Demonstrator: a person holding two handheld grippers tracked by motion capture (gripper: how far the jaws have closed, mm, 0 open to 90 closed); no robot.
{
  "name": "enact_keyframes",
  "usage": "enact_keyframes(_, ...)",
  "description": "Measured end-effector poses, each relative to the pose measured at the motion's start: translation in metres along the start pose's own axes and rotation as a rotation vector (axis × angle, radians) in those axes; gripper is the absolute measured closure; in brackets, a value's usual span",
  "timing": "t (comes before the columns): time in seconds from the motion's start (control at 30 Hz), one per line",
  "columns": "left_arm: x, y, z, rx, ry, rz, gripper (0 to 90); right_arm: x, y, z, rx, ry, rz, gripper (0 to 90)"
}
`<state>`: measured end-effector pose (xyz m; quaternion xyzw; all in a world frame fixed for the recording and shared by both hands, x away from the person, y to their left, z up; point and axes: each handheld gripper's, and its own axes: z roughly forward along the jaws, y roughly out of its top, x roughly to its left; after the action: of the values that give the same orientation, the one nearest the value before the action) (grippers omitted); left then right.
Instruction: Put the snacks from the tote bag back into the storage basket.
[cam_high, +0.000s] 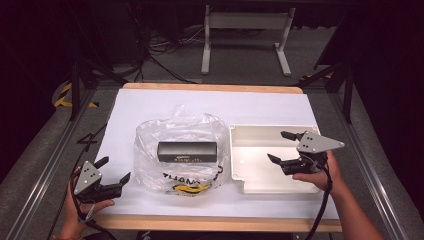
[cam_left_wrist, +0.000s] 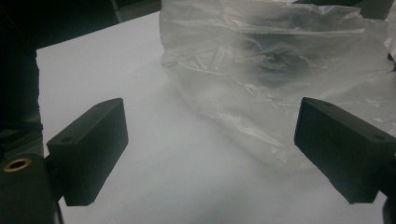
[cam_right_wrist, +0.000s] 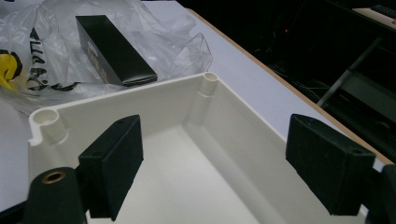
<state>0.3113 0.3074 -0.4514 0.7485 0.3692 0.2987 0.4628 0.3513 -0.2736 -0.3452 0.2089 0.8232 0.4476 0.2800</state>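
Black box (cam_high: 187, 151) lies on clear bag (cam_high: 150, 145); right tool (cam_high: 280, 147) gapes over white tray (cam_high: 240, 131)

Left claw (cam_high: 114, 170) and right claw (cam_high: 279, 146) gape, empty.

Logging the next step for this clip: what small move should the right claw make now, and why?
Probably carry the right claw leftward out over the tray wall toward the black box. Its jaws stand open and empty above the empty white tray, while the box lies on the clear plastic bag just beside it, untouched.
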Motion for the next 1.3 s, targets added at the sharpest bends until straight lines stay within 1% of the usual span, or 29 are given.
enact_keyframes(0.2, 0.0, 0.0, 0.0, 0.0, -0.002, 0.002, 10.6, 0.0, 0.01, 0.017, -0.002, 0.044, -0.009, 20.3)
enact_keyframes(0.37, 0.0, 0.0, 0.0, 0.0, -0.007, 0.002, 10.7, 0.002, 0.018, 0.03, 0.015, 0.076, -0.024, 20.6)
enact_keyframes(0.53, -0.001, 0.0, 0.0, 0.002, -0.008, 0.003, 10.9, 0.004, 0.026, 0.038, 0.018, 0.099, -0.033, 21.0)
enact_keyframes(0.73, -0.001, 0.0, 0.001, 0.002, -0.013, 0.005, 11.0, 0.009, 0.037, 0.053, 0.044, 0.135, -0.072, 21.6)
enact_keyframes(0.9, -0.001, 0.0, 0.001, 0.0, -0.016, 0.004, 11.1, 0.013, 0.043, 0.063, 0.057, 0.166, -0.085, 21.8)
enact_keyframes(1.2, -0.002, 0.0, 0.001, 0.003, -0.017, 0.009, 11.1, 0.014, 0.052, 0.075, 0.066, 0.192, -0.092, 21.8)
enact_keyframes(1.3, -0.002, 0.0, 0.001, 0.003, -0.018, 0.011, 11.1, 0.015, 0.056, 0.081, 0.073, 0.202, -0.102, 21.8)
